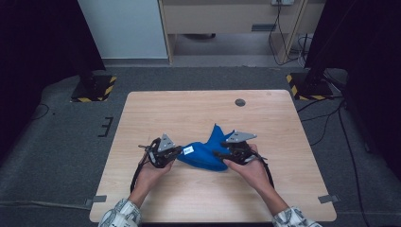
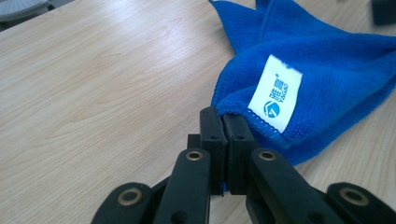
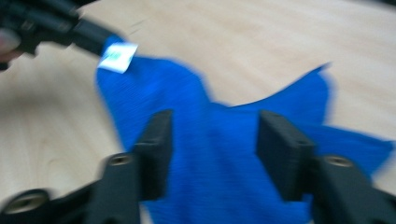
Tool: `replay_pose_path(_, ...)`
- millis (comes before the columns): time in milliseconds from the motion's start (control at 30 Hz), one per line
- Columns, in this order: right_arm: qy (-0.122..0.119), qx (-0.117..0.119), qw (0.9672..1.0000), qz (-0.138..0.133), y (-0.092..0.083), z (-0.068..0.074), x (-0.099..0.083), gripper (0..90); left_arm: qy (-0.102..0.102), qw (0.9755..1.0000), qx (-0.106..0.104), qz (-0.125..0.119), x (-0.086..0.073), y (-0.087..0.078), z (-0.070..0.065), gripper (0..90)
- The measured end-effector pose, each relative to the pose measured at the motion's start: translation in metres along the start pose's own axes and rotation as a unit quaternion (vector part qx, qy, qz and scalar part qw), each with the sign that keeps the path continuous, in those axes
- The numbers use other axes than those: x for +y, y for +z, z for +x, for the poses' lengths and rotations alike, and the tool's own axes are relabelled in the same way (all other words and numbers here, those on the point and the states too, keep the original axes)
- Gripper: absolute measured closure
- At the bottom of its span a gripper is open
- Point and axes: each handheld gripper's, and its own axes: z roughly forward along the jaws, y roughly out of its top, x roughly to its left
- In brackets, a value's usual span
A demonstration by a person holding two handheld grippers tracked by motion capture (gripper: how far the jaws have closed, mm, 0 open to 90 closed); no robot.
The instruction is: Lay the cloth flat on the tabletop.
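1. The blue cloth [image 1: 204, 153] lies bunched mid-table [image 1: 198, 109].
2. The left gripper [image 2: 223, 122] pinches its labelled corner.
3. The right gripper [image 3: 212, 140] hovers released above it.
4. Likely next: grasp another corner, spread it.

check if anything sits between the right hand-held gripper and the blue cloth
Nothing visible does. The right hand-held gripper has its jaws open right over the cloth, with only blue fabric showing between them. The left hand-held gripper is shut on the cloth's corner by the white label, off to the side.
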Motion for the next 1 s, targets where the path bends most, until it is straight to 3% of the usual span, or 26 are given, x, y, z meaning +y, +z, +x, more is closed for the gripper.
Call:
replay_pose_path(133,0.024,-0.04,0.9989,-0.007,-0.01,-0.028,0.004,29.4,0.0,1.0,0.004,0.003,-0.001,0.001,0.001,88.2)
replay_pose_path(233,0.047,-0.06,0.9971,0.003,-0.007,-0.051,0.002,30.6,0.0,1.0,0.005,0.003,-0.001,0.001,0.001,88.2)
replay_pose_path(367,0.059,-0.07,0.9956,0.02,0.003,-0.073,-0.001,49.9,-0.001,0.9999,0.007,0.007,-0.002,0.002,0.003,88.3)
replay_pose_path(467,0.067,-0.078,0.9942,0.032,0.015,-0.085,-0.003,58.8,-0.003,0.9999,0.008,0.009,-0.003,0.003,0.004,88.2)
replay_pose_path(633,0.071,-0.079,0.9935,0.041,0.029,-0.092,-0.004,63.7,-0.003,0.9999,0.012,0.011,-0.004,0.002,0.006,88.2)
replay_pose_path(767,0.062,-0.083,0.9925,0.064,0.042,-0.092,-0.006,58.4,0.002,0.9997,0.019,0.017,-0.006,0.003,0.008,88.3)
replay_pose_path(900,0.072,-0.084,0.9911,0.074,0.051,-0.091,-0.01,53.4,-0.001,0.9996,0.022,0.018,-0.008,0.002,0.011,88.3)
replay_pose_path(1000,0.061,-0.092,0.99,0.088,0.055,-0.089,-0.012,51.2,-0.002,0.9995,0.025,0.021,-0.009,0.003,0.013,88.3)
